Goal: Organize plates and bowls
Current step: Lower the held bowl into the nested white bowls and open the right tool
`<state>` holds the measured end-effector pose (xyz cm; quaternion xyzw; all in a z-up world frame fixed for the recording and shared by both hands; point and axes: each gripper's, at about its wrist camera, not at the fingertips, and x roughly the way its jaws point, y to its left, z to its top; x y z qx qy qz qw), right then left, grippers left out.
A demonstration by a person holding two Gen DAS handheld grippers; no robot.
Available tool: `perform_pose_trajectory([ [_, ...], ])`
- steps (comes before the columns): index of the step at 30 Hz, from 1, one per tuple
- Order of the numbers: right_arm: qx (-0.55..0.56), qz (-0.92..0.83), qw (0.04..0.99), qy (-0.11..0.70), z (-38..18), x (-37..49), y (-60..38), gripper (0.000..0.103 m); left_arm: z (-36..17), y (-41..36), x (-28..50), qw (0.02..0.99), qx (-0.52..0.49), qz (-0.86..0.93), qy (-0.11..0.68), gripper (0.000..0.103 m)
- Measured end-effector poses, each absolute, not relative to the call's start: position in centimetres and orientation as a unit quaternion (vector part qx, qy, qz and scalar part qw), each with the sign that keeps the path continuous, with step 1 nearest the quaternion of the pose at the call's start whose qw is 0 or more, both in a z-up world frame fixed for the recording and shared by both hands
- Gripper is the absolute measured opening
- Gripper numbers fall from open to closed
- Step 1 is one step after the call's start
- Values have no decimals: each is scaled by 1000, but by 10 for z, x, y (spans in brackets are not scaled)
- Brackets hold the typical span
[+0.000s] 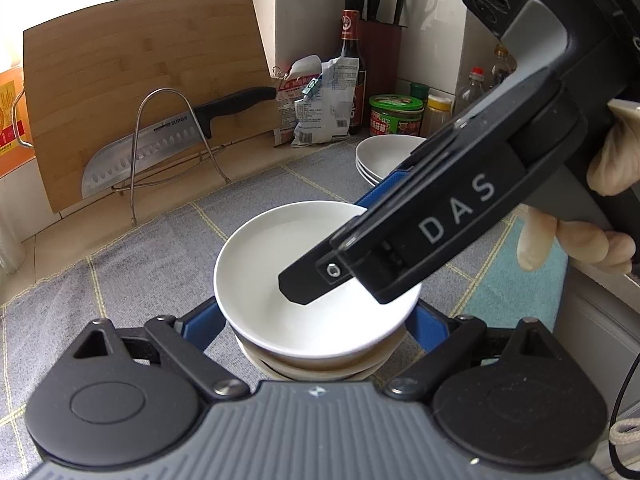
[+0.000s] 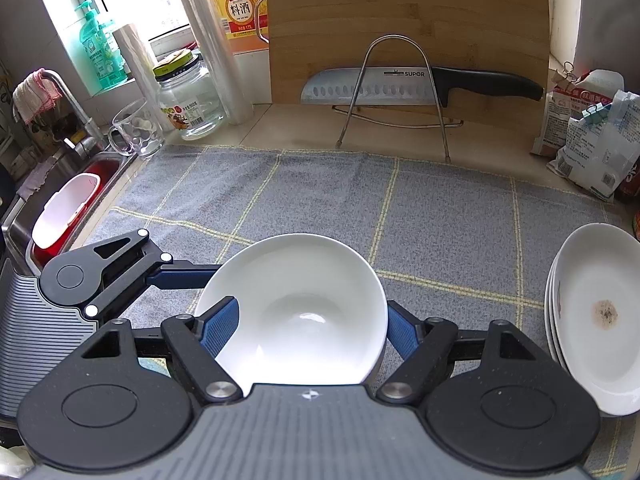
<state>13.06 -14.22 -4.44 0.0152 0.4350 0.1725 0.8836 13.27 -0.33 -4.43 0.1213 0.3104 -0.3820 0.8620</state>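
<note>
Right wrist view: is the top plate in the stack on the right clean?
No, the top plate carries a brown stain near its middle.

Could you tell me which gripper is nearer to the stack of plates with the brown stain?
Right. The right gripper, at the white bowl, has the stack of plates just to its right; the left gripper sits beyond the bowl.

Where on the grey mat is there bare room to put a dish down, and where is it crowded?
Free: the grey mat between the held bowl, the knife rack behind it and the plate stack. Crowded: the back corner with food bags, and the sink side with jar and glass mug.
</note>
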Motion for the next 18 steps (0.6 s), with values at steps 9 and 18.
perform_pose_trajectory([
  [9,17,172,884,435,-46,131,-143,83,-47,-5,134,861,124,-384,308,96],
  [18,10,182,894,408,-41,122,-141,103,-47,5,129,860,124,-393,301,99],
])
